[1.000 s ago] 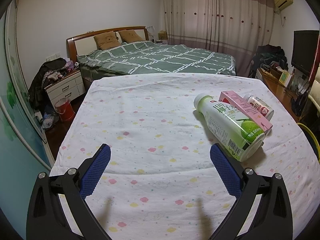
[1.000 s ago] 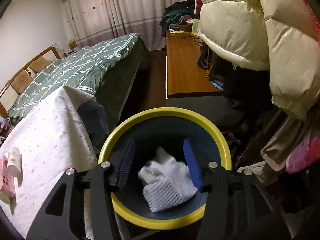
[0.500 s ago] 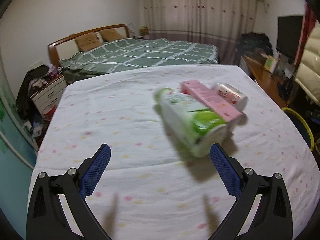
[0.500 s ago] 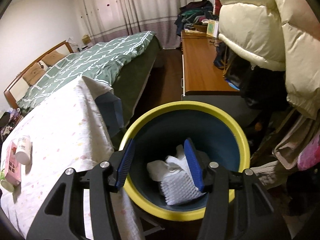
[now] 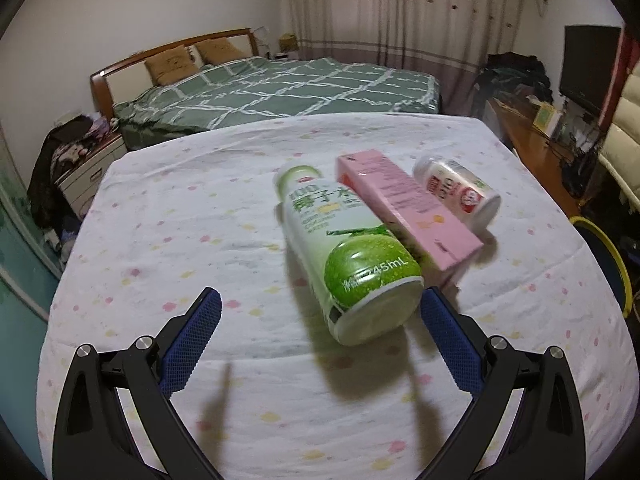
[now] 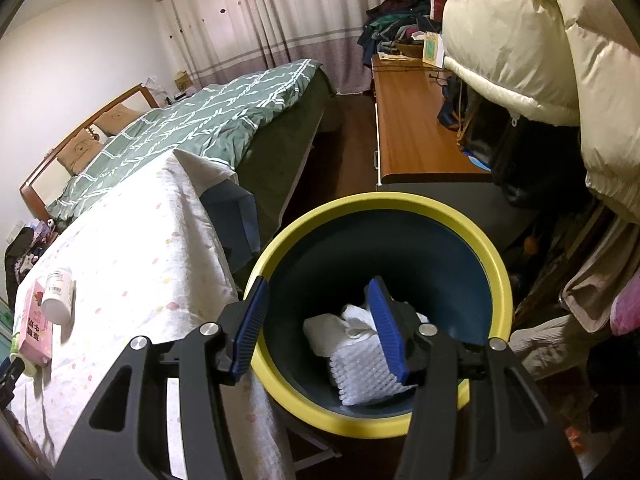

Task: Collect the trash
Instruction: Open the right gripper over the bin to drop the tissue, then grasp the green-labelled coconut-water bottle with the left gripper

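A green and white drink bottle (image 5: 344,256) lies on the dotted tablecloth (image 5: 180,240), its base toward me. A pink carton (image 5: 404,208) leans on it, and a small white and red bottle (image 5: 456,192) lies beside that. My left gripper (image 5: 318,312) is open, the bottle's base just ahead of its fingertips and nothing between the pads. In the right wrist view my right gripper (image 6: 320,300) hangs open over the yellow-rimmed dark blue bin (image 6: 480,240). White paper and foam netting (image 6: 360,364) lie in the bin. The pink carton (image 6: 34,328) and small bottle (image 6: 58,294) show at the far left.
A bed with a green checked quilt (image 5: 280,88) stands behind the table. A wooden desk (image 6: 412,132) and a cream puffer jacket (image 6: 540,52) are close to the bin. A bedside cabinet (image 5: 88,168) with clothes stands at the left.
My left gripper has swung toward the bottle, which has come from the right side of the view to just ahead of the fingertips. My right gripper stays open over the bin and has shifted slightly.
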`<state>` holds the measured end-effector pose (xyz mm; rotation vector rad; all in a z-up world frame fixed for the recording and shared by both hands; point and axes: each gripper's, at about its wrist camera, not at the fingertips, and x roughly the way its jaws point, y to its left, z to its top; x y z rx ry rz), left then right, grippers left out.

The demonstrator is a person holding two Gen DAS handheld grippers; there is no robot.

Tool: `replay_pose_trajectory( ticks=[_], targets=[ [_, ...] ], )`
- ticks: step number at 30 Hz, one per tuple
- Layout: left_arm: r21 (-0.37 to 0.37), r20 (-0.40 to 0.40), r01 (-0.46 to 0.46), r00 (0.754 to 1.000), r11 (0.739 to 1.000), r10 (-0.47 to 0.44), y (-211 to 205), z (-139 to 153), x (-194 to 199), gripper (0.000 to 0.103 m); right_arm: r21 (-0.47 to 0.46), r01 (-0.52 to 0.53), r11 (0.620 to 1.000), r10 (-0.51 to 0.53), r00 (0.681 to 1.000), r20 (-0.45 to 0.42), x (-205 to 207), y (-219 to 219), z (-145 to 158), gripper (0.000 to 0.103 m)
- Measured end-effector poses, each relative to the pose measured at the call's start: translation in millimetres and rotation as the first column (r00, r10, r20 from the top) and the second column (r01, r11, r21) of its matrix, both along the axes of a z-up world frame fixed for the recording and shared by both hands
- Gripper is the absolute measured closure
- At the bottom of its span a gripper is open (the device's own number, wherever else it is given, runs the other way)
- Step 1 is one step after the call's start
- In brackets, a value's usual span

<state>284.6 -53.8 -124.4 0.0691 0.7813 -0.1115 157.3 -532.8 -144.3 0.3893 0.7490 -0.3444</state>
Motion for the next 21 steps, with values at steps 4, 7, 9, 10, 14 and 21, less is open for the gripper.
replay_pose_trajectory(
  ticks=[4,7,9,10,14,21],
  targets=[
    [-0.005,0.003,-0.044,0.999,0.999,0.044,20.7,2.5,-0.1,0.005,0.004,-0.003,1.000,0.003,1.000,0.004,0.4,0.7,0.6,0.053],
    [-0.023,-0.004,-0.045,0.999,0.999,0.045,27.3,1.5,2.6,0.005,0.004,-0.014,1.000,0.014,1.000,0.008,1.6,4.9,2.0,0.053],
    [-0.029,-0.013,-0.027,1.000,0.999,0.026,24.8,-0.7,5.1,0.005,0.006,-0.024,1.000,0.024,1.000,0.013,2.2,9.3,3.6,0.053],
    [-0.033,-0.021,-0.016,1.000,0.999,0.015,22.5,-2.3,7.1,0.005,0.005,-0.027,1.000,0.027,1.000,0.014,2.7,11.0,3.9,0.053],
    [-0.050,-0.042,0.014,0.999,0.999,-0.016,12.4,-7.1,14.9,0.005,0.004,-0.043,0.999,0.042,0.999,0.016,4.3,17.3,6.1,0.053],
    [-0.029,-0.035,-0.031,0.999,0.999,0.030,8.6,-10.5,24.6,0.007,0.011,-0.053,0.999,0.053,0.998,0.017,3.8,21.5,6.2,0.053]
  ],
)
